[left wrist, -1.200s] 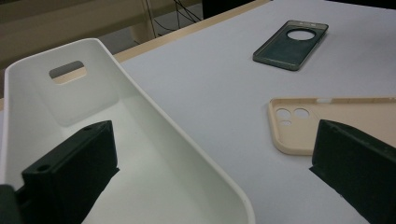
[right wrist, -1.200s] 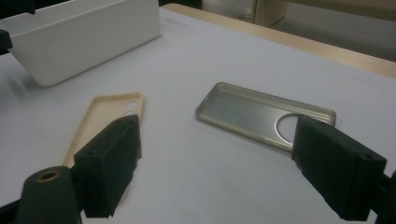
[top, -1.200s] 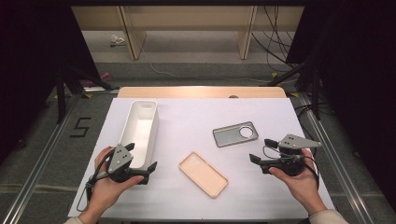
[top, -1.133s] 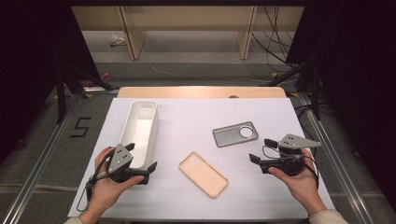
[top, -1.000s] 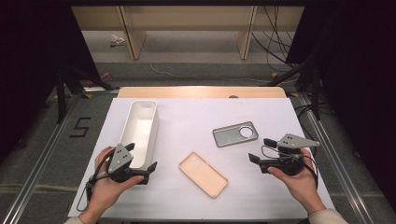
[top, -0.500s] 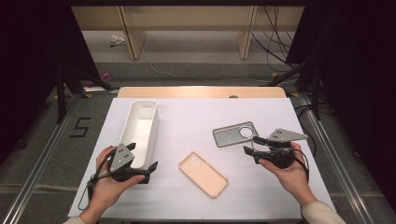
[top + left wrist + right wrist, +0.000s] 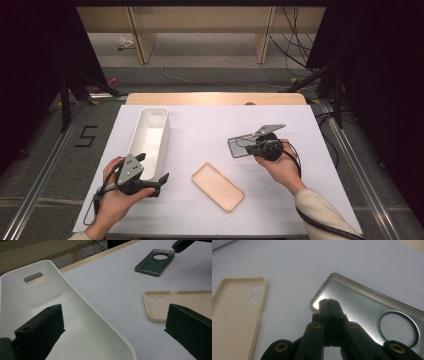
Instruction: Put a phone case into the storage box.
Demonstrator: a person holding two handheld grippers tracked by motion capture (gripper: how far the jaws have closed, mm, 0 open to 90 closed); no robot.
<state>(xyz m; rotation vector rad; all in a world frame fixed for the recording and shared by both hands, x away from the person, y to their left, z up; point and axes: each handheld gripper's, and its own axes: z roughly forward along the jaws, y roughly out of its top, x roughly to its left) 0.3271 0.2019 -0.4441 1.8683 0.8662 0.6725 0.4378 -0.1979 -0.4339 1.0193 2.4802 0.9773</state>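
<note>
At the left of the bench [image 7: 215, 125], the left gripper [image 7: 150, 184] rests with its fingers [image 7: 42, 327] spread wide and empty beside the near end of the white tray [image 7: 150, 137]. The beige phone case [image 7: 218, 186] lies open side up mid-bench. To the right, the right gripper [image 7: 329, 302] has just been closing; its fingers now meet with nothing between them over a corner of the grey phone case [image 7: 367, 312], possibly touching it.

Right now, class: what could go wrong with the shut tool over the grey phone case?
1. The right tool, jaws just closed with nothing between them, sits over the grey case near its corner; pushing down may skid it across the smooth white table cover.
2. A skid could carry it towards the beige case nearby.
</note>
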